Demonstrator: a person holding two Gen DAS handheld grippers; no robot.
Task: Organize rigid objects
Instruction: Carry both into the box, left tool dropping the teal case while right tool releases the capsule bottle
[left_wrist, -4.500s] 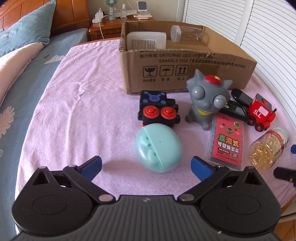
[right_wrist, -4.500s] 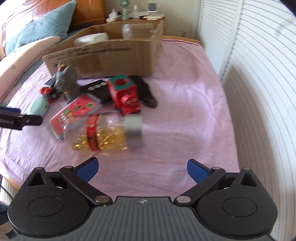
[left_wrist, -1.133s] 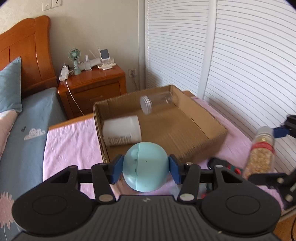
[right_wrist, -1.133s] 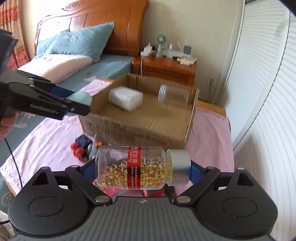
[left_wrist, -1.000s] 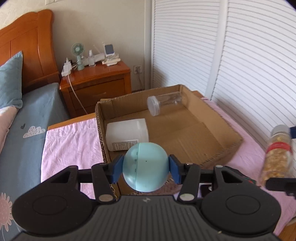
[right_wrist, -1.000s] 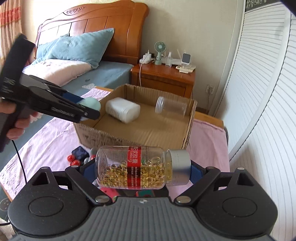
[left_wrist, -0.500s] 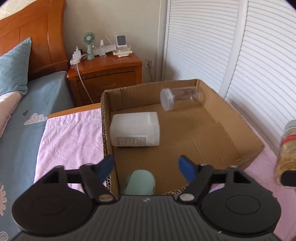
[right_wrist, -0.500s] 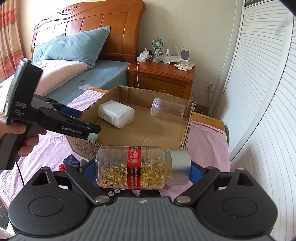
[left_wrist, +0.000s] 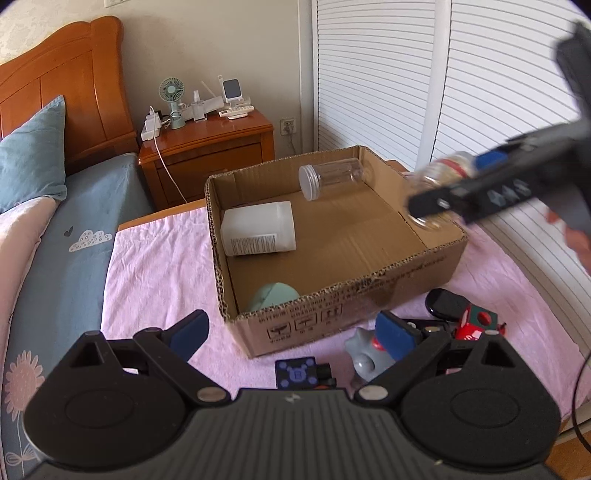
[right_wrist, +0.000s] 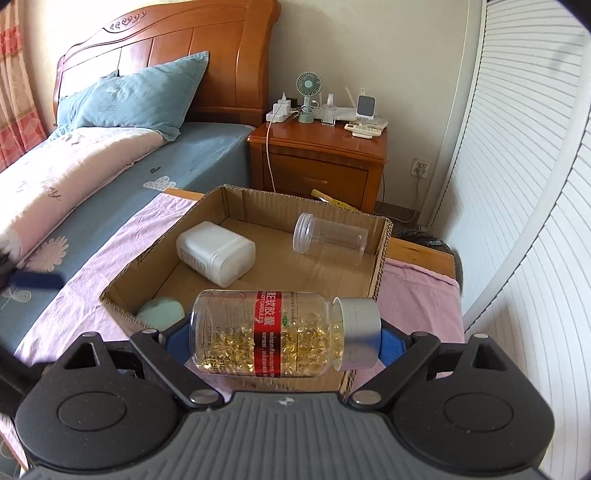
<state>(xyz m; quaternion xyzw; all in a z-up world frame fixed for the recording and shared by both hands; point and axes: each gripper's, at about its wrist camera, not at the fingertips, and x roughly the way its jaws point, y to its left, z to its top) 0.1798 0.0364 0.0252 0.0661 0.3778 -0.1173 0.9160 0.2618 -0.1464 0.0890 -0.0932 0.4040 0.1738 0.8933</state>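
The left gripper (left_wrist: 291, 332) hangs over the near left corner of the cardboard box (left_wrist: 369, 291), its blue-padded fingers (left_wrist: 190, 328) spread wide with nothing between them. I judge it is empty because its load is already stowed: the pale green egg-shaped case (left_wrist: 275, 295) lies inside the box at the near left corner, at about 12 o'clock from the left fingers, just beyond their tips and behind the box wall. At 11 o'clock inside the box rests a white plastic jar (left_wrist: 258, 229) on its side. At 1 o'clock, against the far wall, lies a clear empty jar (left_wrist: 330, 177), also on its side. The box seems to be the collecting place, so these lie where they were dropped, not arranged.

Outside the box on the pink cloth (left_wrist: 159, 266), near the left gripper's right finger, wait a black cube toy (left_wrist: 299, 374), a grey figurine (left_wrist: 364, 356) and a red toy train (left_wrist: 476, 325), not yet sorted.

Further right, the right gripper (right_wrist: 284, 338) pinches the capsule bottle (right_wrist: 273, 332) crosswise between its fingers, silver cap toward 3 o'clock. Held sideways, it can probably be laid flat like the other jars. From the left wrist view the bottle (left_wrist: 439, 177) hovers over the box's right wall, blurred, so release looks close.
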